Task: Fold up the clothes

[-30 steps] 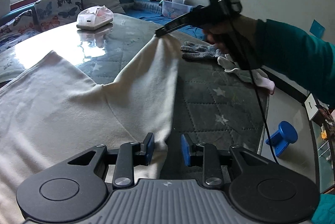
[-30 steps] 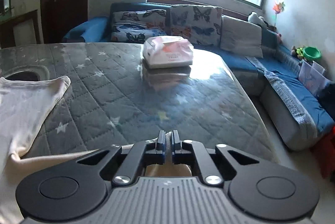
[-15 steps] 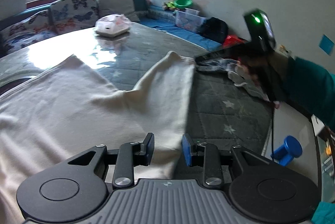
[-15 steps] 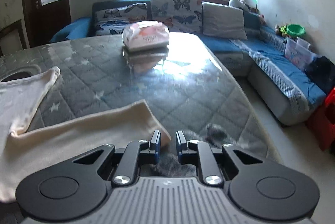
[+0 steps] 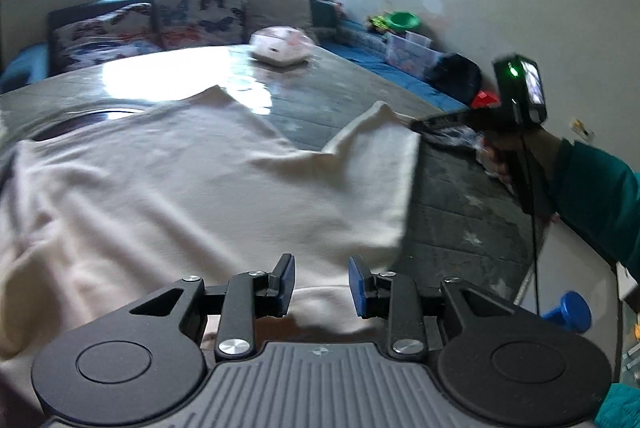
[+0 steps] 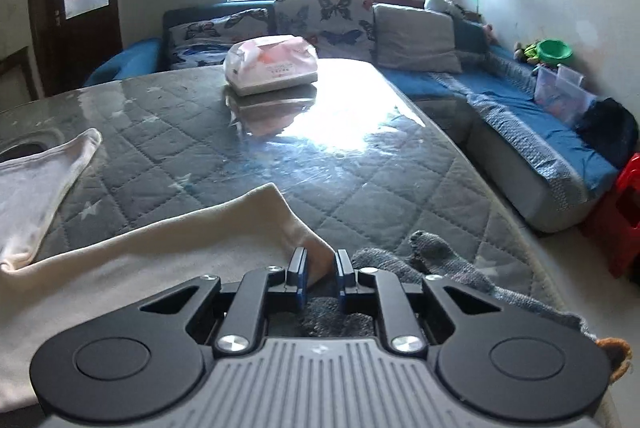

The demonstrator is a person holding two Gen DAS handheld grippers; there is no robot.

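Observation:
A cream garment lies spread flat on the grey quilted table. My left gripper is open and empty, low over the garment's near hem. My right gripper is open, with the sleeve end lying loose between its jaws on the table. The sleeve runs toward the table's right edge, and the right gripper shows there at its tip. The other sleeve lies at the left.
A tissue pack sits at the table's far end. A grey glove lies just right of the sleeve end. A blue sofa with cushions runs behind and to the right. A blue dumbbell lies on the floor.
My right gripper lowered the sleeve to the table and opened, letting it go. The sleeve now lies flat. My left gripper stayed open and swung left over the garment.

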